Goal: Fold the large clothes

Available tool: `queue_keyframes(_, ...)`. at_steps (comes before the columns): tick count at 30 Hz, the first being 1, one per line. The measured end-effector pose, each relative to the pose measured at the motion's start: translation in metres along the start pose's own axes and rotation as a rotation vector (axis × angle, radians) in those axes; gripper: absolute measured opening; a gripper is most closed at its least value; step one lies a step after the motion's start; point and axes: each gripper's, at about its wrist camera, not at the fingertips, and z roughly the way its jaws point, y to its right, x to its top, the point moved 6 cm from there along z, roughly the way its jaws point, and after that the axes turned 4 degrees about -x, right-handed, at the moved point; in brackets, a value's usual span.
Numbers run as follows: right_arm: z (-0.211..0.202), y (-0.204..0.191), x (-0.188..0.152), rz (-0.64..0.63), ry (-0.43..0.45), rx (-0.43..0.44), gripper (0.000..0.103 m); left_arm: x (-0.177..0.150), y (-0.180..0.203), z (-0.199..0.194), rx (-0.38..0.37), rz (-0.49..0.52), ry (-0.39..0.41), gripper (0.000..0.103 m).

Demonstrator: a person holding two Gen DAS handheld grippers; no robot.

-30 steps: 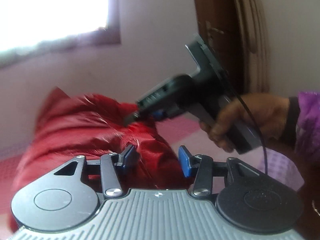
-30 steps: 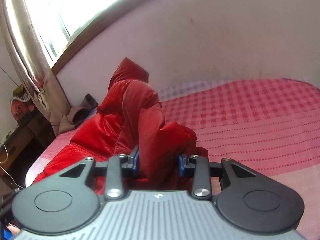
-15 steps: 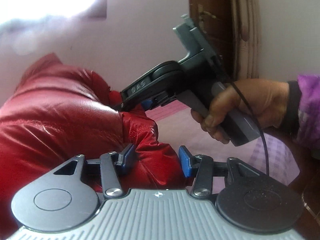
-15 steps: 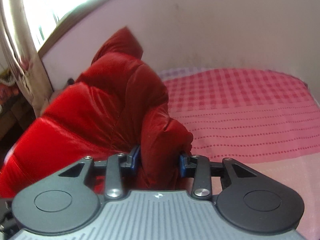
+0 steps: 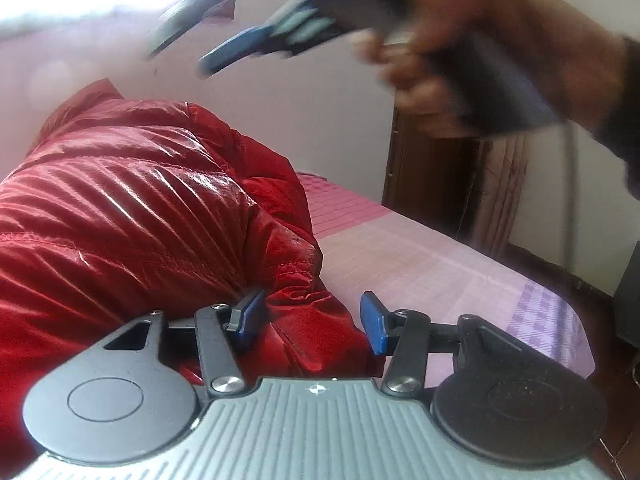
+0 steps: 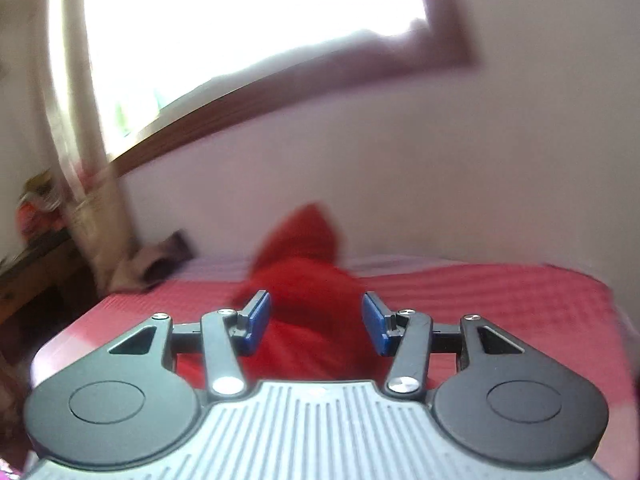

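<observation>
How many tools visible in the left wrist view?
2. The left tool sits at the bottom, open over the red jacket. The right tool is blurred at the top, open, above the jacket.

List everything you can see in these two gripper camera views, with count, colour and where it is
puffer jacket: one, shiny red, heaped on the bed.
bed cover: one, red and pink check, under the jacket.
window: one, bright, brown frame, on the wall behind the bed.
curtain: one, pale, left of the window.
door frame: one, dark brown wood, beyond the bed's far side.
left gripper: one, black with blue pads, open, jacket edge between its fingers.
right gripper: one, black with blue pads, open, raised above the jacket.
right hand: one, blurred, holding the right gripper.
</observation>
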Motion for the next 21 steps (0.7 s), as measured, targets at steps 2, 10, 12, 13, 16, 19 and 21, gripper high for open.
queue_keyframes(2, 0.033, -0.015, -0.001, -0.048, -0.079, -0.013, 0.048, -0.002, 0.0, 0.003, -0.004, 0.0, 0.003, 0.051)
queue_keyframes(10, 0.105, 0.009, -0.023, 0.015, -0.296, -0.084, 0.044, -0.008, 0.006, 0.007, -0.025, 0.018, 0.033, 0.056)
queue_keyframes(12, 0.11, 0.016, -0.03, 0.048, -0.321, -0.062, 0.043, -0.009, 0.009, 0.007, -0.033, 0.023, 0.041, 0.058)
queue_keyframes(13, 0.112, 0.018, -0.033, 0.053, -0.327, -0.059, 0.043, -0.009, 0.01, 0.008, -0.034, 0.024, 0.043, 0.059)
queue_keyframes(16, 0.118, 0.017, -0.045, 0.046, -0.335, -0.058, 0.043, -0.009, 0.013, 0.009, -0.043, 0.024, 0.05, 0.06)
queue_keyframes(19, 0.128, 0.019, -0.054, 0.048, -0.338, -0.061, 0.043, -0.009, 0.014, 0.01, -0.04, 0.024, 0.047, 0.061)
queue_keyframes(21, 0.131, 0.02, -0.057, 0.058, -0.323, -0.06, 0.043, -0.01, 0.015, 0.011, -0.043, 0.024, 0.046, 0.061)
